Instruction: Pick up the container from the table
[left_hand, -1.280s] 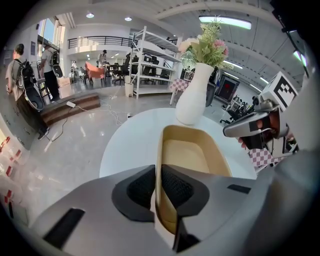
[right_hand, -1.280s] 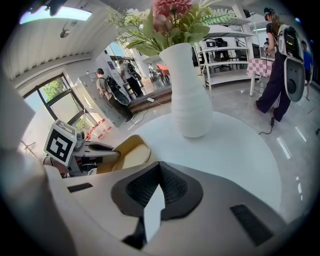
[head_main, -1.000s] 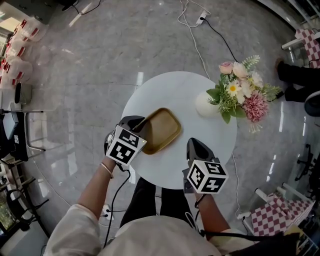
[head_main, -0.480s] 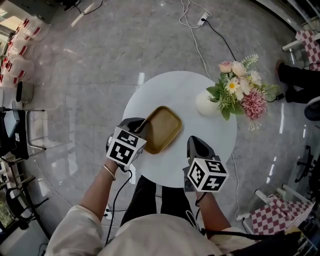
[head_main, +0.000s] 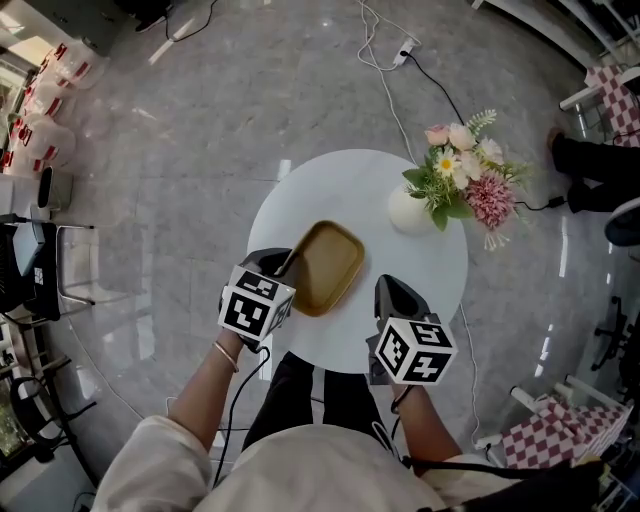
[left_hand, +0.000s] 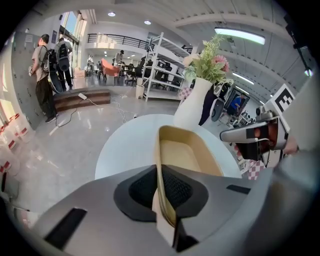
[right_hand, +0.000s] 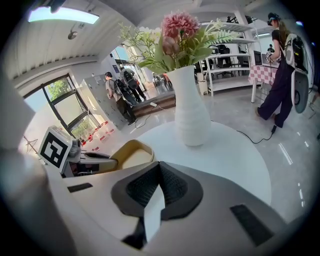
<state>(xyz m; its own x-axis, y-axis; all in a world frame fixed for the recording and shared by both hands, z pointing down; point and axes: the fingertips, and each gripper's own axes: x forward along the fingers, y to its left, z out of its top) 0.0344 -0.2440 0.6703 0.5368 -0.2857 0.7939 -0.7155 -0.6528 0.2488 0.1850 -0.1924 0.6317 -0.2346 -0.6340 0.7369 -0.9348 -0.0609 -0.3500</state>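
A shallow tan container (head_main: 328, 264) with rounded corners lies at the near left of the round white table (head_main: 420, 275). My left gripper (head_main: 286, 268) is shut on its near rim. In the left gripper view the thin rim (left_hand: 161, 170) stands edge-on between the dark pads, and the jaws have just been closing on it. The container (left_hand: 187, 152) reaches out from the left gripper (left_hand: 161, 189), and I cannot tell whether its far end rests on the table. My right gripper (head_main: 392, 292) hovers over the table's near edge, shut and empty. In its own view the container (right_hand: 129, 152) shows left of the right gripper (right_hand: 159, 187).
A white vase (head_main: 408, 210) with pink and white flowers (head_main: 458, 172) stands at the table's far right. Cables (head_main: 395, 60) trail over the grey floor beyond. A metal chair (head_main: 60, 270) is at the left, checkered seats (head_main: 545, 435) at the right.
My left gripper has shifted slightly to the right and rolled a little, taking the container's near rim with it. The right gripper has stayed where it was.
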